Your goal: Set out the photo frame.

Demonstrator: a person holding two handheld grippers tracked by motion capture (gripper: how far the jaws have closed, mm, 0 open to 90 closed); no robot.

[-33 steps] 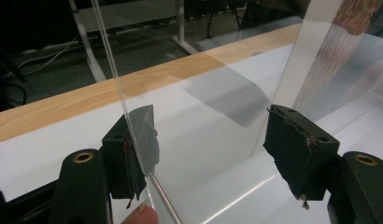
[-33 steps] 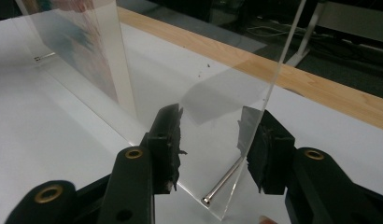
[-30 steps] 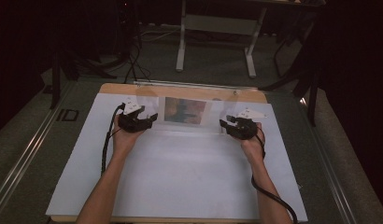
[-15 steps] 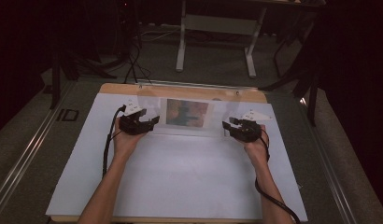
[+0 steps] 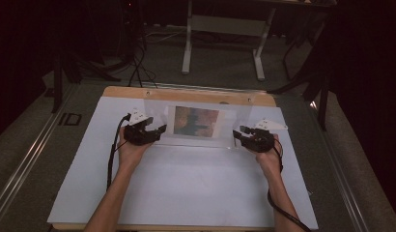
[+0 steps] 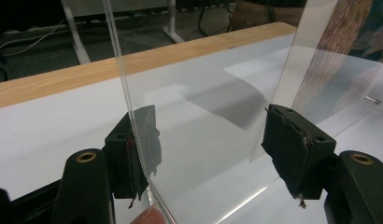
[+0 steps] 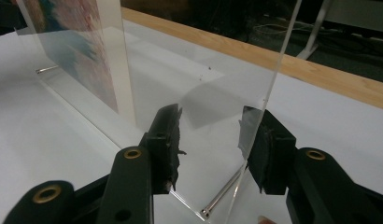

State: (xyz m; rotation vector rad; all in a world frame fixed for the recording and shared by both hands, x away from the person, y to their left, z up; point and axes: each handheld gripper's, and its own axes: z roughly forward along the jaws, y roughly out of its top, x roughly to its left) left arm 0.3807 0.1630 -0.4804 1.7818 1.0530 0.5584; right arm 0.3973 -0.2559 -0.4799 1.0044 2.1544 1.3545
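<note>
A clear acrylic picture frame (image 5: pixel 196 140) of two plates stands upright across the far half of the white sheet (image 5: pixel 186 188), with a colourful picture (image 5: pixel 196 122) in its middle. My left gripper (image 5: pixel 157 130) holds its left end, my right gripper (image 5: pixel 238 133) its right end. In the left gripper view the jaws of my left gripper (image 6: pixel 208 154) span both plates (image 6: pixel 203 93), pads against the outer faces. In the right gripper view my right gripper (image 7: pixel 210 144) clasps the plates (image 7: pixel 203 84) the same way, above a metal spacer pin (image 7: pixel 222 193).
The wooden table edge (image 5: pixel 186 94) runs just behind the frame. Beyond it stand a white metal stand (image 5: pixel 220 38) and cables (image 5: pixel 138 58) on the dark floor. The near half of the white sheet lies between my forearms.
Both hands have drawn a little toward the near side of the table, and the frame has come along with them. The grip on each end looks the same.
</note>
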